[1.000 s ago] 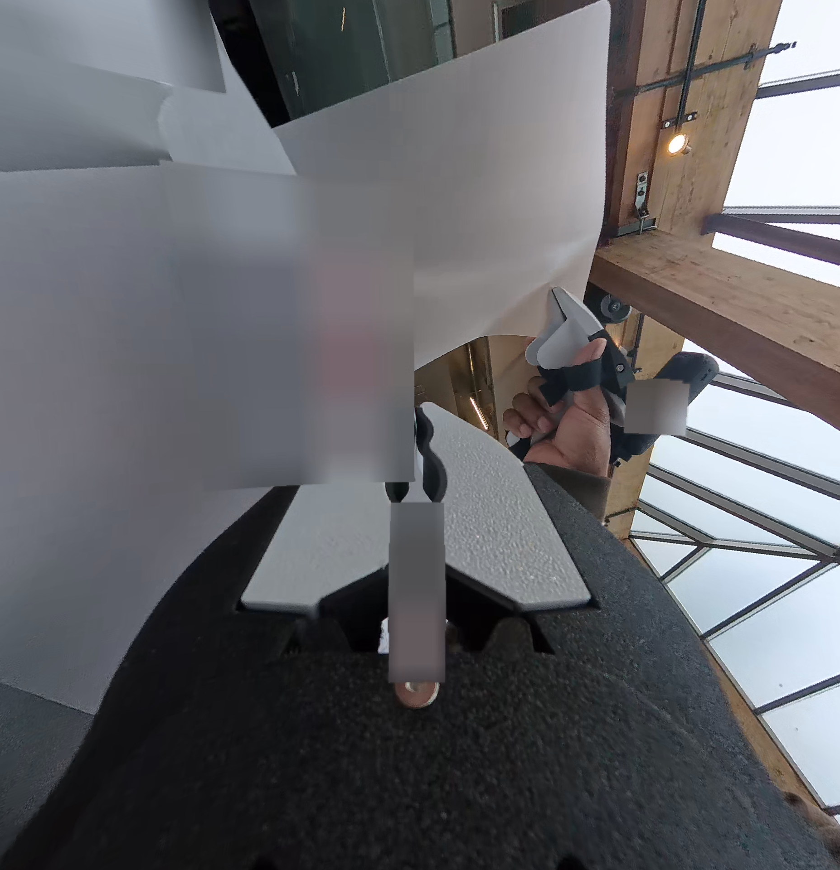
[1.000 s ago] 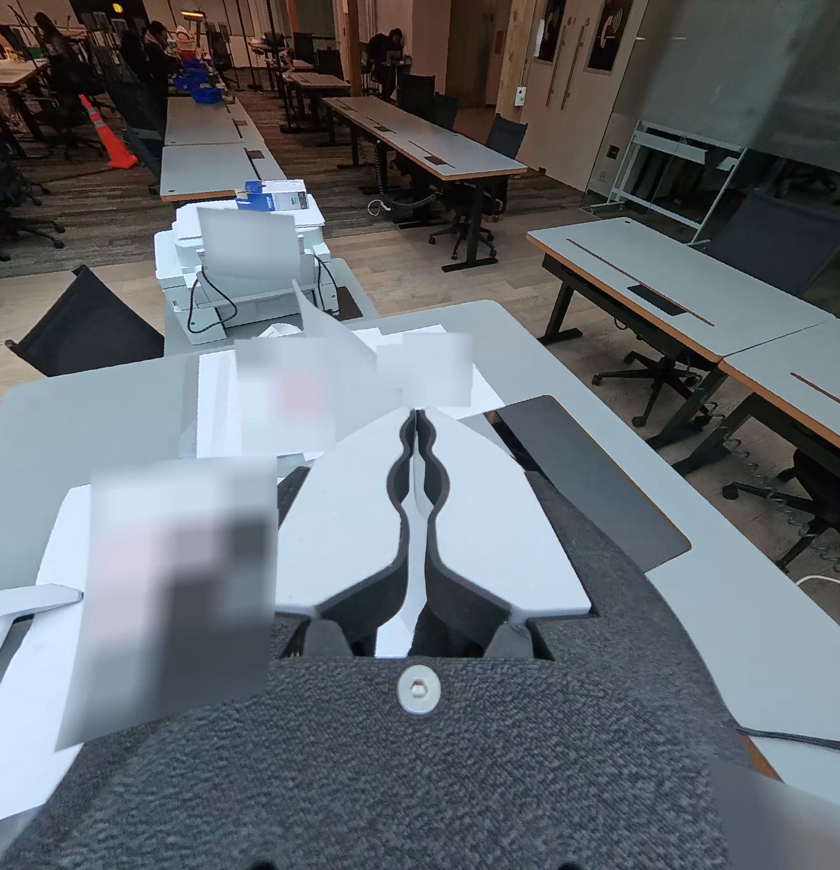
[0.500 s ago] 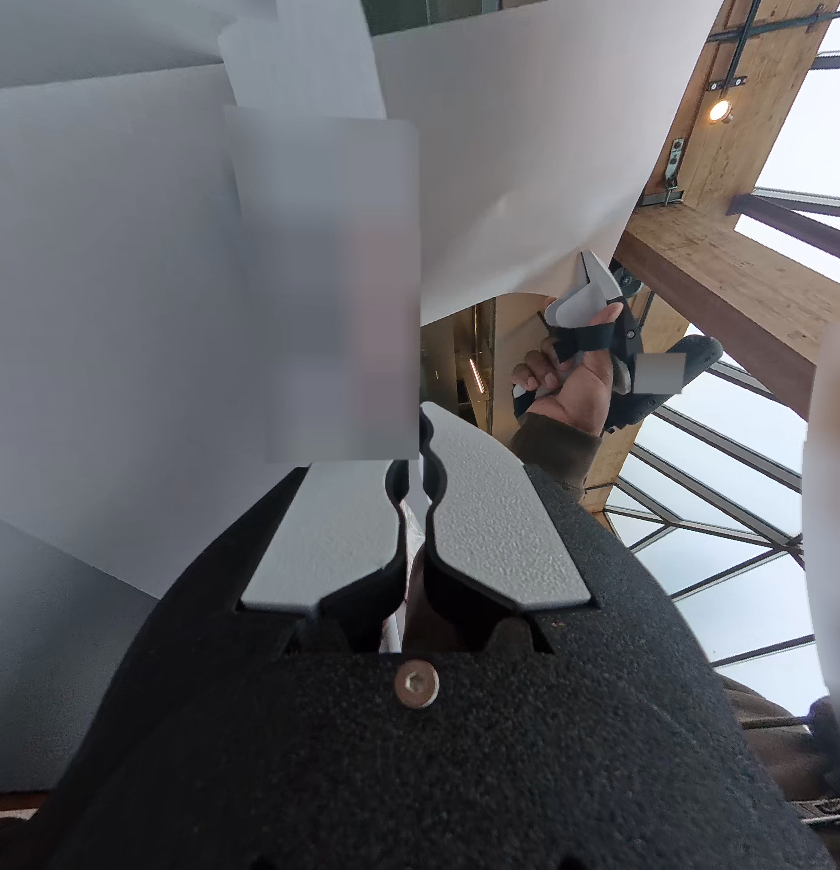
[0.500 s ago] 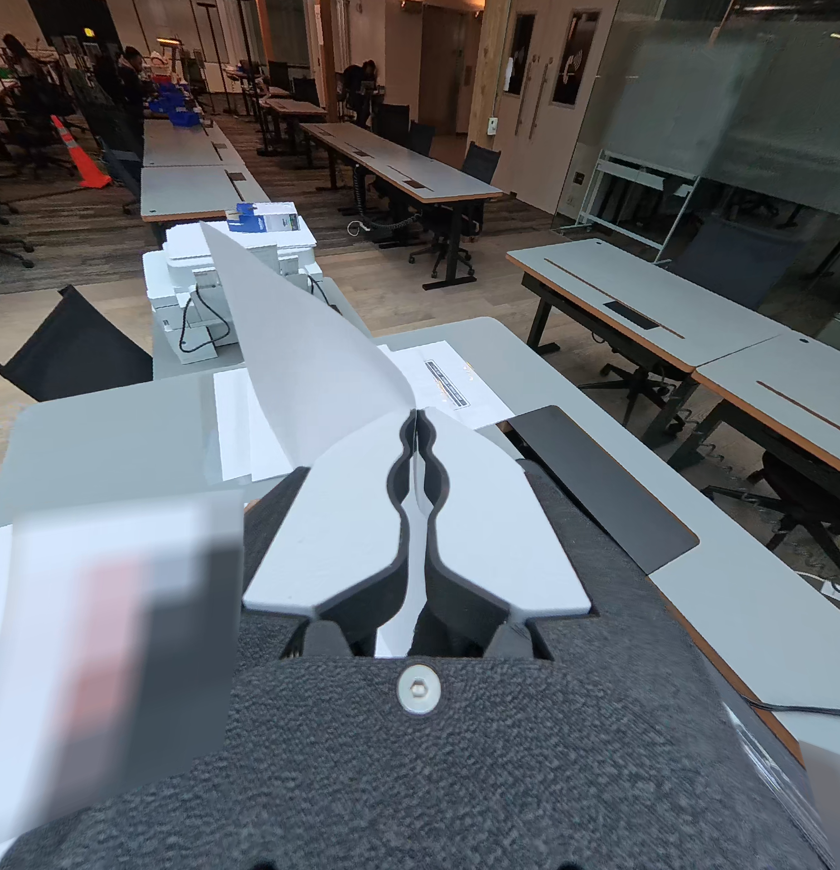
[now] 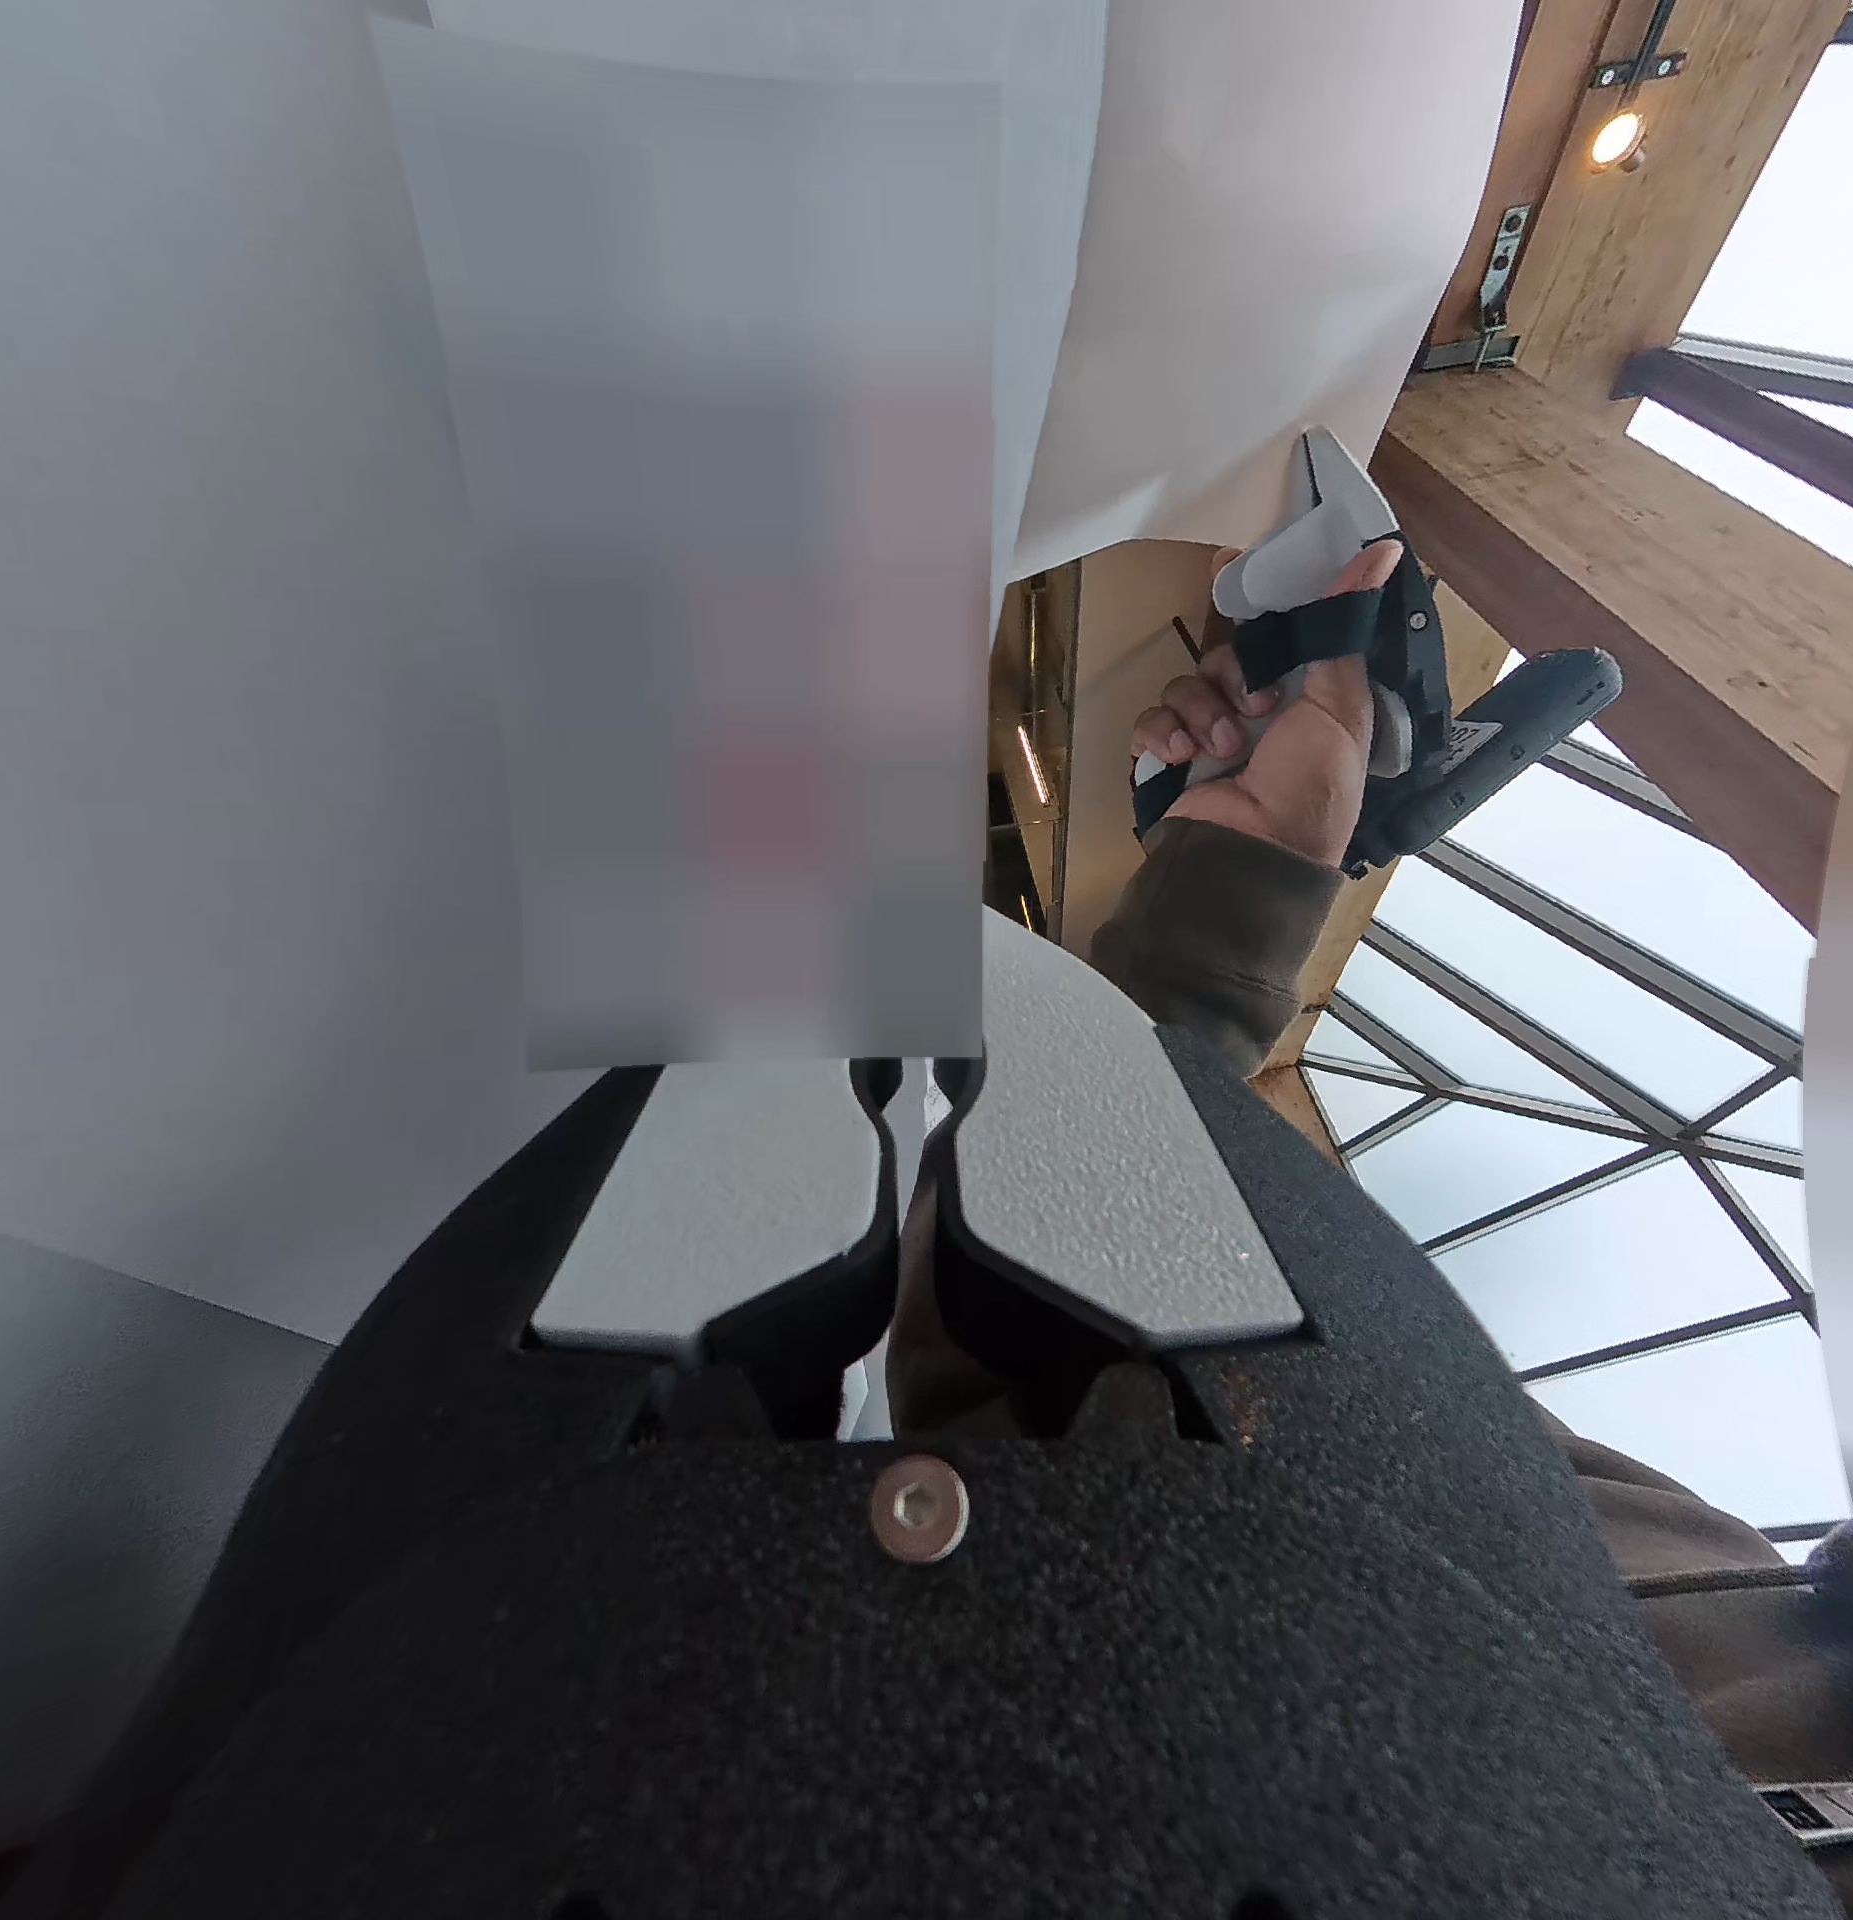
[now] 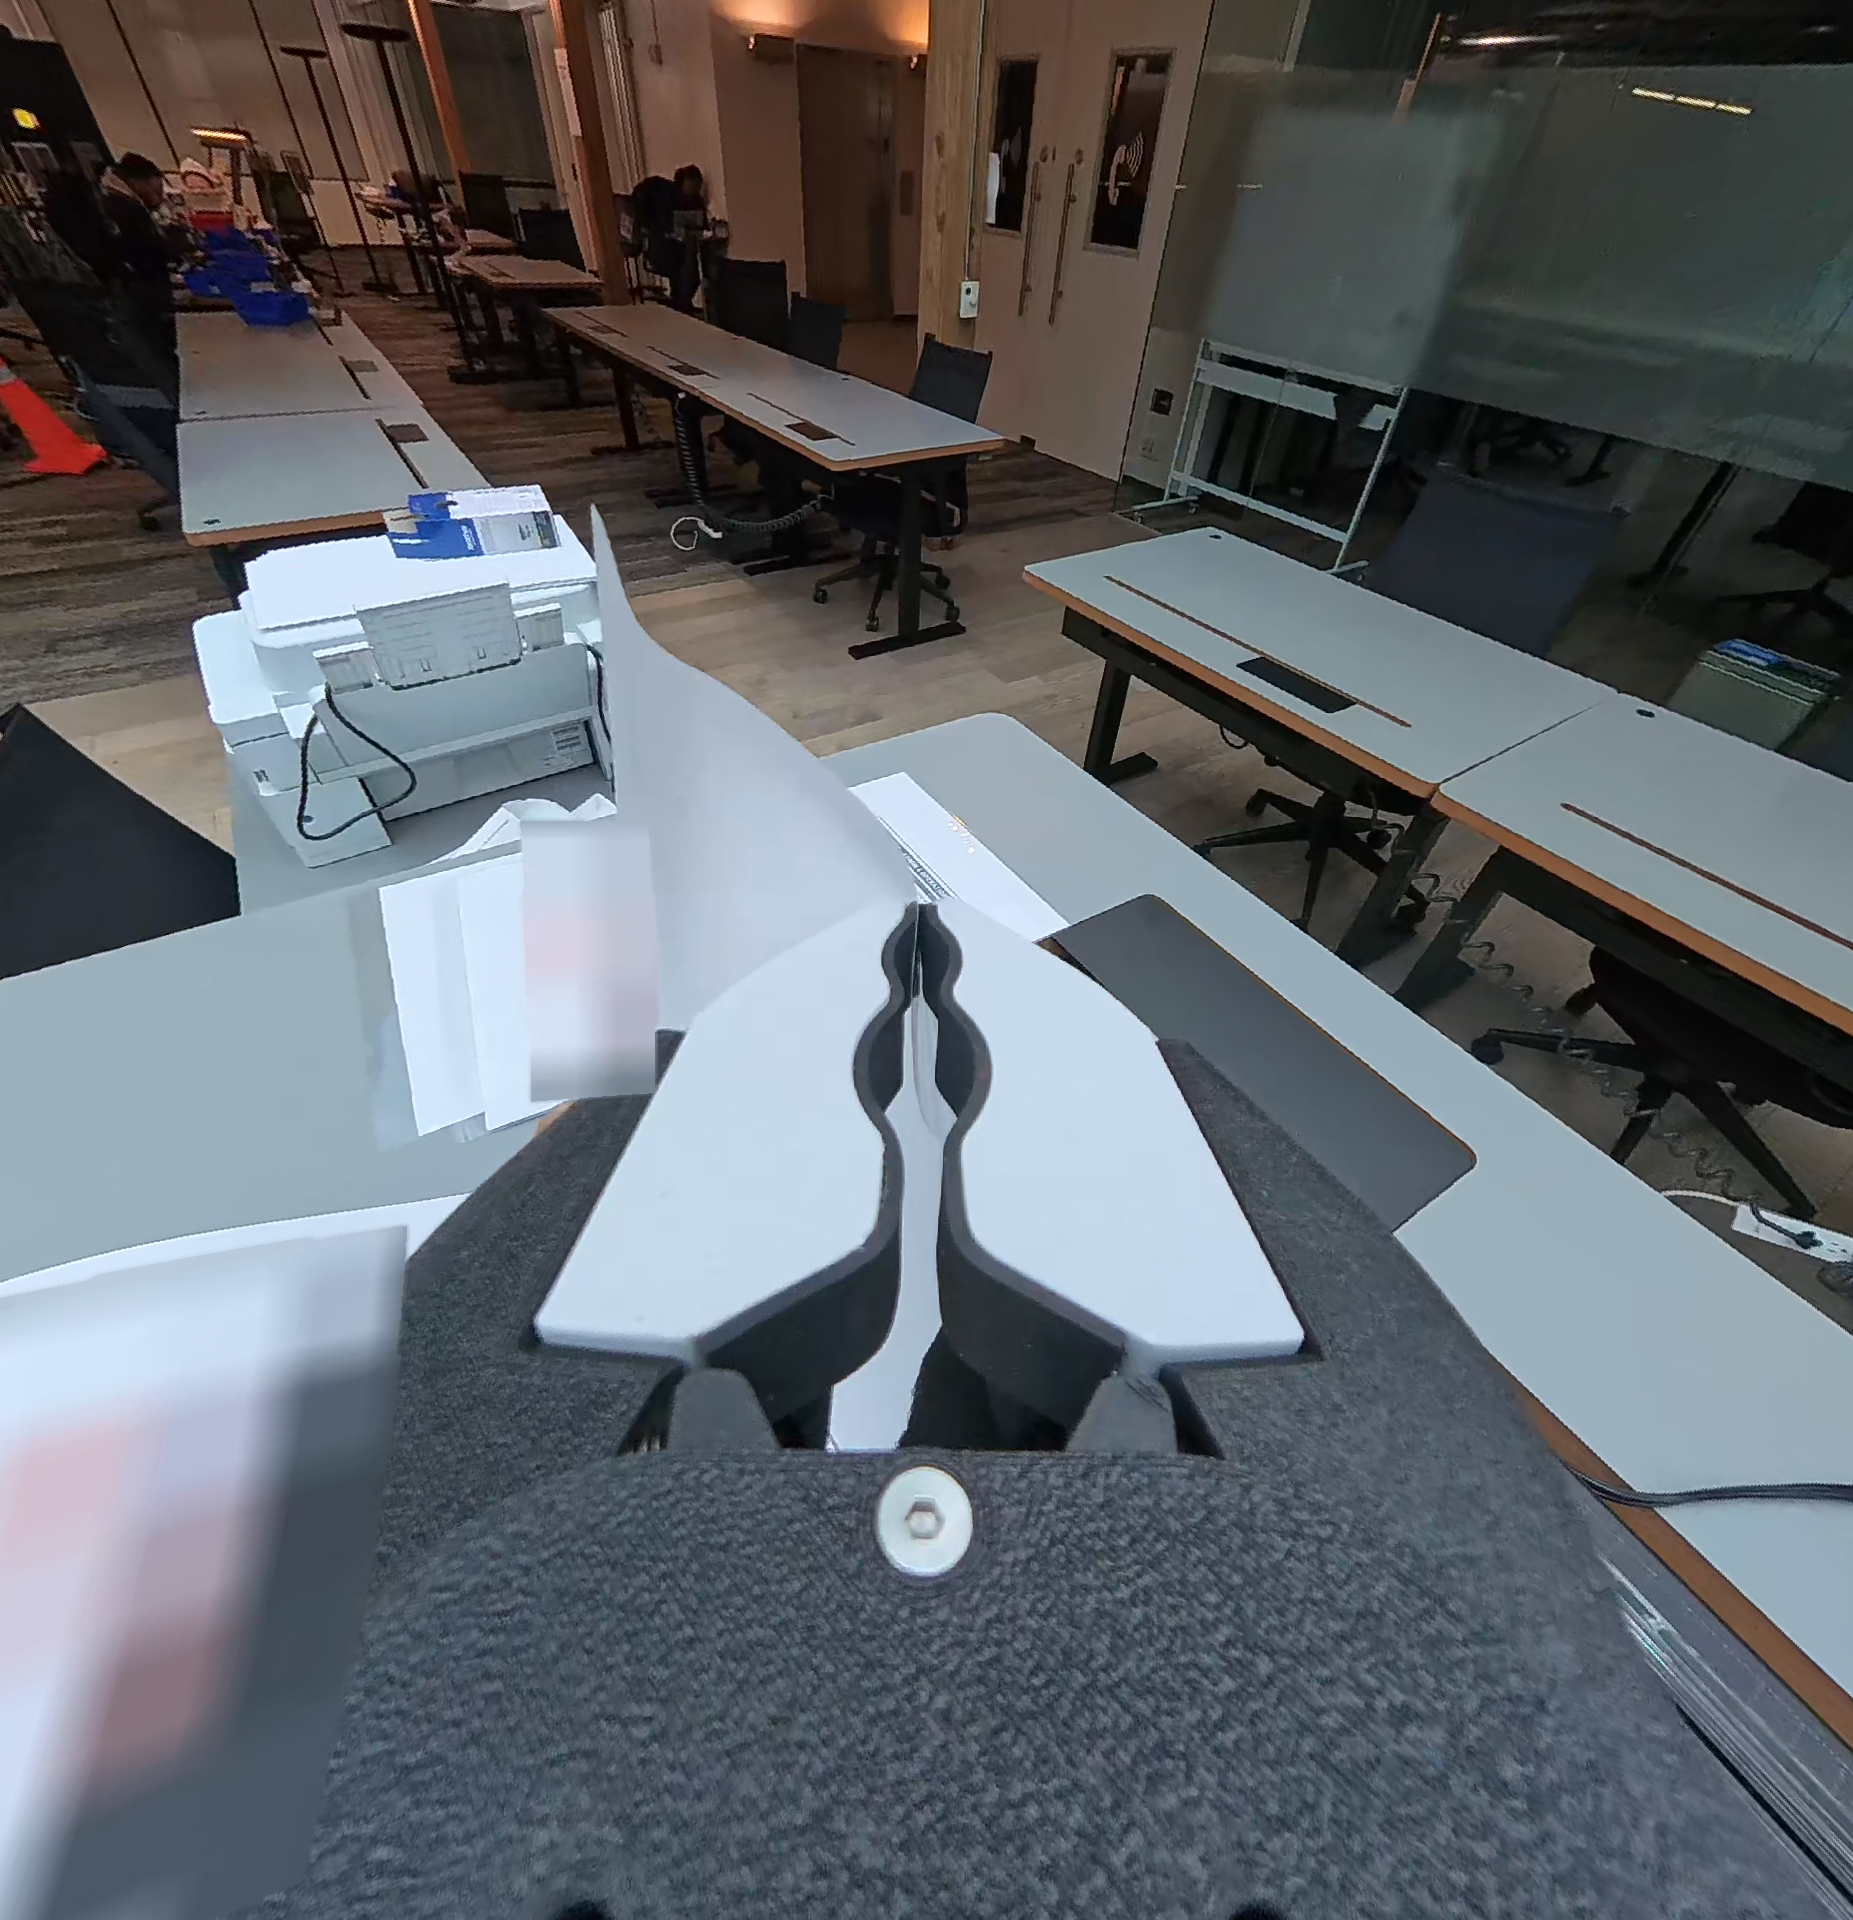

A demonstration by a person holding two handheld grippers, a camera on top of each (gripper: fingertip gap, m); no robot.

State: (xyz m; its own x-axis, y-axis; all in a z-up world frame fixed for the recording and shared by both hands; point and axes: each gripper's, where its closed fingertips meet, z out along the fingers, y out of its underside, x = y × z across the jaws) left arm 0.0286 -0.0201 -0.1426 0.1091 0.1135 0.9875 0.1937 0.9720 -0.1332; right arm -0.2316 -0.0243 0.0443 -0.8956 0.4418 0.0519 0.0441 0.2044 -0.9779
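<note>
Your desk [image 6: 174, 1060] spreads grey under and ahead of the right gripper [image 6: 917, 920]; more desks stand farther ahead and to its right. A white printer [image 6: 413, 665] sits ahead-left of that gripper, past the desk's far edge. Flat papers [image 6: 444, 977] lie on the desk just left of its fingers, a black mat [image 6: 1254, 1049] just right of them.

The sheet [image 6: 714, 790] you hold rises up and left from the right gripper's tips, curling; those fingers are pressed together on its edge. Seen from the left wrist view, the sheet [image 5: 226, 623] fills the space above and left of the left gripper [image 5: 927, 1081], which points up toward the ceiling beams. Its fingers stand nearly together with a pale strip showing between them; the tips are hidden by blur, so you cannot tell whether it grips. Up-right of it, your hand [image 5: 1275, 748] clasps the right gripper [image 5: 1317, 488], pinching the sheet's lower corner.
</note>
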